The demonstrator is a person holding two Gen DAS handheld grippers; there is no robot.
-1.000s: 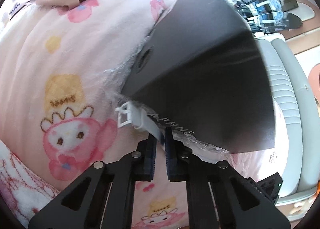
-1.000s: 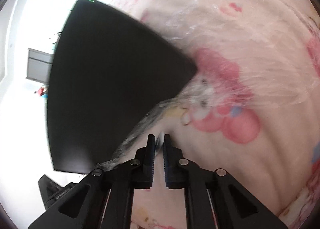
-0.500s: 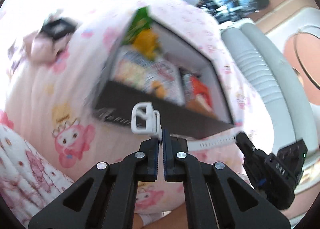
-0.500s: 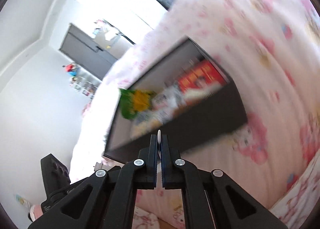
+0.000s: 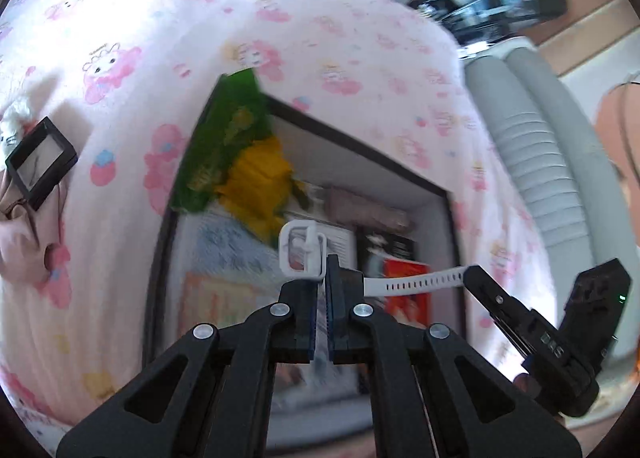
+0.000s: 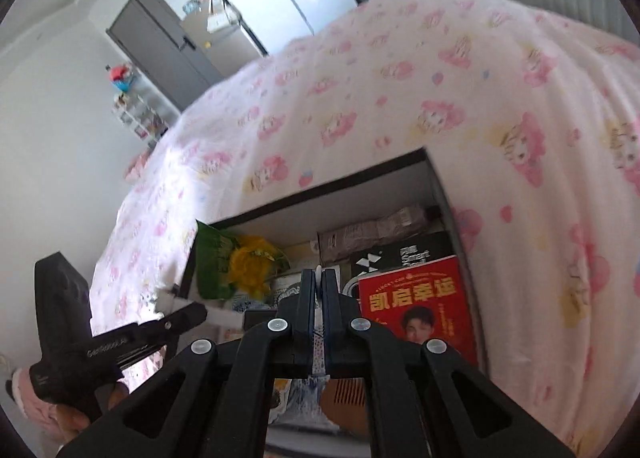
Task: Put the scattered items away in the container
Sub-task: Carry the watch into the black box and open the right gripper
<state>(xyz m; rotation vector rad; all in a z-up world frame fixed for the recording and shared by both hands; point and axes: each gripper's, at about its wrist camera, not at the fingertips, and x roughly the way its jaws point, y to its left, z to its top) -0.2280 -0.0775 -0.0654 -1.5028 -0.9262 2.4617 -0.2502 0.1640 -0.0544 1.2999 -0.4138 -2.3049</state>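
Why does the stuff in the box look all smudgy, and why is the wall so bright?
Left wrist view: the box contents are smeared by motion blur, while the tool and white strap stay sharp. Right wrist view: the red book reads clearly, daylight washes out the wall, and the fisheye lens bends the edges.

White strap (image 5: pixel 412 283), perforated, with a white buckle (image 5: pixel 302 252) at one end; stretched level above the open box. Black box (image 5: pixel 434 194) sits on the pink-print blanket, holding a red book (image 6: pixel 416 310), green packet (image 5: pixel 224 138), yellow item (image 5: pixel 260 182) and other packets.
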